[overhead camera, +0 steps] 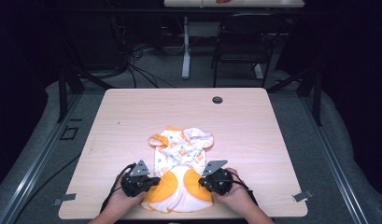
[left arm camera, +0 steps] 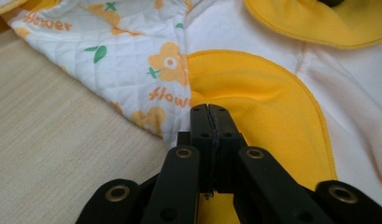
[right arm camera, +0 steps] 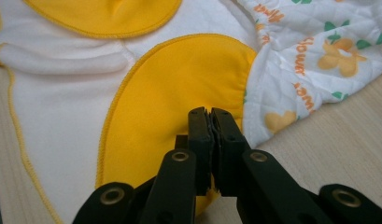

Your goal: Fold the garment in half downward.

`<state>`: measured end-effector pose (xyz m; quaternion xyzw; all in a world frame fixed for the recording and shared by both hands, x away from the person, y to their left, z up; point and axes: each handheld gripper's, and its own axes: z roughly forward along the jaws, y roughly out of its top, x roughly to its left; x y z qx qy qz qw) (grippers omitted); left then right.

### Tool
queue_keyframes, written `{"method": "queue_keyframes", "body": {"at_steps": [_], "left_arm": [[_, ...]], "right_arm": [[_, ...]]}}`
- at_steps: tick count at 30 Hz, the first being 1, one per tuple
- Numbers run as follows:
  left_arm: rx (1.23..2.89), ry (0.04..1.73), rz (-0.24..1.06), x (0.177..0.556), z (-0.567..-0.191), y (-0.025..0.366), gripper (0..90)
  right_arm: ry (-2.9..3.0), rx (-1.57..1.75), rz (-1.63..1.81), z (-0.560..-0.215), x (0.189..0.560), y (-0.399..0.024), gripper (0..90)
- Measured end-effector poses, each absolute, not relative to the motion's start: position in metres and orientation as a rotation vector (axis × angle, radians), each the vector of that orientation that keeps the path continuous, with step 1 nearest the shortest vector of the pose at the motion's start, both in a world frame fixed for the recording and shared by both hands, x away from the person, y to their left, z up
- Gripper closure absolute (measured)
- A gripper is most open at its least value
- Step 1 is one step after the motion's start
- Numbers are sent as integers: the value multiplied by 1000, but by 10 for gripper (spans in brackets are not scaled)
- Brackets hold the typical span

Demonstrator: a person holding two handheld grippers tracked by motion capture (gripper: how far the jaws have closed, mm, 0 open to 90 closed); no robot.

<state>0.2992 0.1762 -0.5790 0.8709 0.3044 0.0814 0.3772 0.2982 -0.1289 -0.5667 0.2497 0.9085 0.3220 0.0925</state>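
Observation:
A small garment [overhead camera: 181,154] lies on the wooden table [overhead camera: 132,112] near its front edge. It is white with yellow rounded panels and a quilted flower-print part farther back. My left gripper [overhead camera: 153,181] is at the garment's left side, its jaws pressed together on the edge of a yellow panel [left arm camera: 263,102]. My right gripper [overhead camera: 202,182] mirrors it at the right side, shut on the other yellow panel [right arm camera: 179,84]. In the left gripper view the gripper [left arm camera: 209,109] has yellow cloth between its jaws. The same shows in the right gripper view, where the tips [right arm camera: 208,112] pinch yellow cloth.
A round cable hole [overhead camera: 217,100] sits near the table's far edge. Metal clips [overhead camera: 302,196] stick out at the front corners. Beyond the table stand a dark chair [overhead camera: 244,37], a white desk leg [overhead camera: 186,46] and floor cables.

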Motion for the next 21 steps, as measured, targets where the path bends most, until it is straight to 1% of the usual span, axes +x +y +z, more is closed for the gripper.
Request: {"method": "queue_keyframes", "body": {"at_steps": [2,10,14,18,21], "left_arm": [[2230,772,193,301,-578,177,882],[2180,788,237,310,-572,179,771],[2151,809,250,317,-571,184,722],[2148,830,279,327,-572,186,662],[2138,838,245,340,-567,190,627]], "right_arm": [[2700,772,992,-566,300,-130,829],[2625,815,1069,-559,308,-138,785],[2601,837,1068,-561,313,-141,736],[2596,870,1070,-559,322,-142,663],[2598,865,1046,-555,331,-140,640]]}}
